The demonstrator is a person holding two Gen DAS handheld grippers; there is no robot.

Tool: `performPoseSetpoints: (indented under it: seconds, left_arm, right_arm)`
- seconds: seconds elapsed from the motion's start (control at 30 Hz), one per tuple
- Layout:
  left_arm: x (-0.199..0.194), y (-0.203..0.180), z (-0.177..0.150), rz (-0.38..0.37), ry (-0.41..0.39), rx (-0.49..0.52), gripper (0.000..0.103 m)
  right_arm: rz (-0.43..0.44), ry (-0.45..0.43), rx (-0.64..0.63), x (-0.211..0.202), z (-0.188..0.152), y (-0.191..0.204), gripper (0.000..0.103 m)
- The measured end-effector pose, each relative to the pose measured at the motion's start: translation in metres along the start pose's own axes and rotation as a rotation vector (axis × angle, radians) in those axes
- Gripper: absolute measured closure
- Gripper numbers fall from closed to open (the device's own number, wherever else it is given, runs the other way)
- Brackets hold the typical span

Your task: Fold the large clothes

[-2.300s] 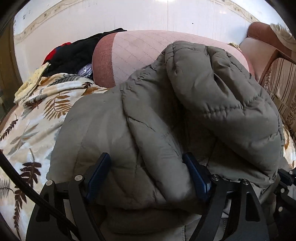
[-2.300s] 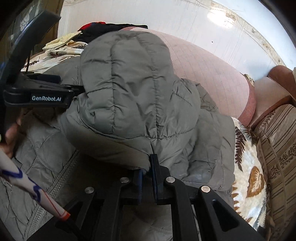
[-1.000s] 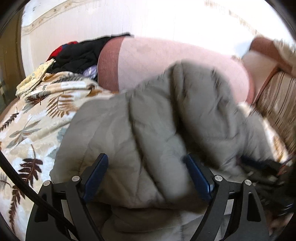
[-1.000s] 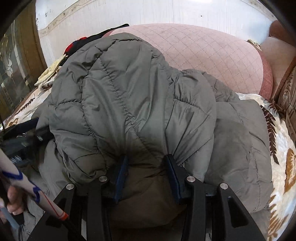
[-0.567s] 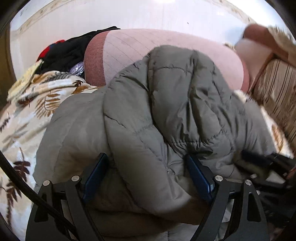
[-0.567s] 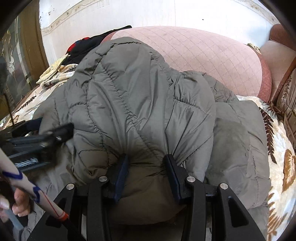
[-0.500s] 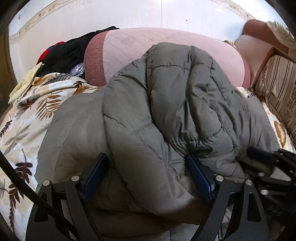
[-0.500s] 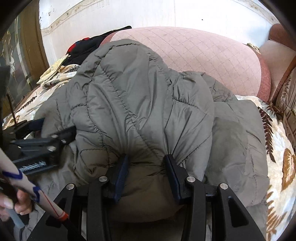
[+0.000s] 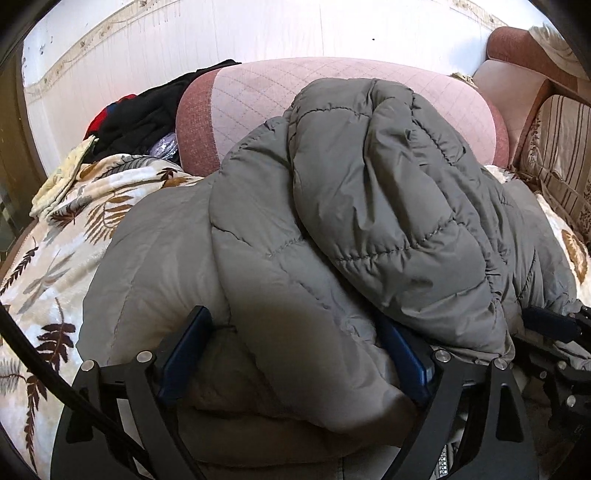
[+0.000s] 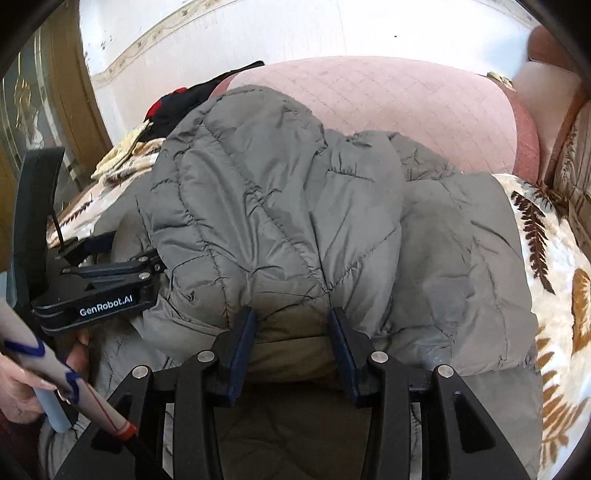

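**Grey puffer jacket bunched on sofa, both grippers at its near edge**

Nearest, in left wrist view, the left gripper (image 9: 291,354) is seen w/ jaws spread wide; a thick fold of the grey quilted puffer jacket (image 9: 332,221) bulges between the blue pads (image 9: 184,350), which are pressed against the fabric on both sides. No firm clamp can be confirmed. In right wrist view, the right gripper (image 10: 291,343) is held partly open, approx. half as wide, and the jacket's (image 10: 280,206) near edge is draped over and between its fingers. Each gripper is also caught in the other's view: right one at far right edge (image 9: 554,328), left one at left, marked "GenRobot.AI" (image 10: 99,291), its tips tucked under the jacket. A hand (image 10: 18,384) is seen at near left.

The jacket is piled in folds, centre of scene, on a leaf-print blanket (image 9: 55,236) which shows to left and right of it. Behind the jacket, a pink quilted sofa back (image 9: 266,96) is seen. Far left, black and red clothes (image 9: 136,118) are heaped beside it. Far right, a striped cushion (image 9: 557,147) is visible. Beyond, a pale wall (image 9: 221,33).
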State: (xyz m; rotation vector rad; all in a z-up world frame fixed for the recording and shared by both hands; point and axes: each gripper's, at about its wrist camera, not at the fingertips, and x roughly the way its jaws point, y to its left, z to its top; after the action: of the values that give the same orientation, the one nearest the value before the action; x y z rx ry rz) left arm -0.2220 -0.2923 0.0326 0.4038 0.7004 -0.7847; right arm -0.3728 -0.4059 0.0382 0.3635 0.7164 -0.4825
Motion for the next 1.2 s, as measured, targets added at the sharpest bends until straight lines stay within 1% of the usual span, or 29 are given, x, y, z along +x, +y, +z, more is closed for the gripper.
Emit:
performPoseSetpoints:
  seconds: [0.2,0.7,1.2]
  left_arm:
    - [-0.0011,-0.003,-0.0017,0.017,-0.006,0.008,0.012]
    - [-0.0026,-0.003,-0.003,0.017,-0.007,0.006,0.012]
    - [-0.0025,-0.0034,-0.0033,0.018,-0.007,0.006,0.012]
  right_arm:
    - [0.02,0.008,0.006,0.0024,-0.003,-0.0025,0.058]
    - [-0.013,-0.001,-0.023,0.004,-0.0061,0.0045,0.057]
    - [-0.021,-0.001,-0.026,0.0055,-0.006,0.0071,0.057]
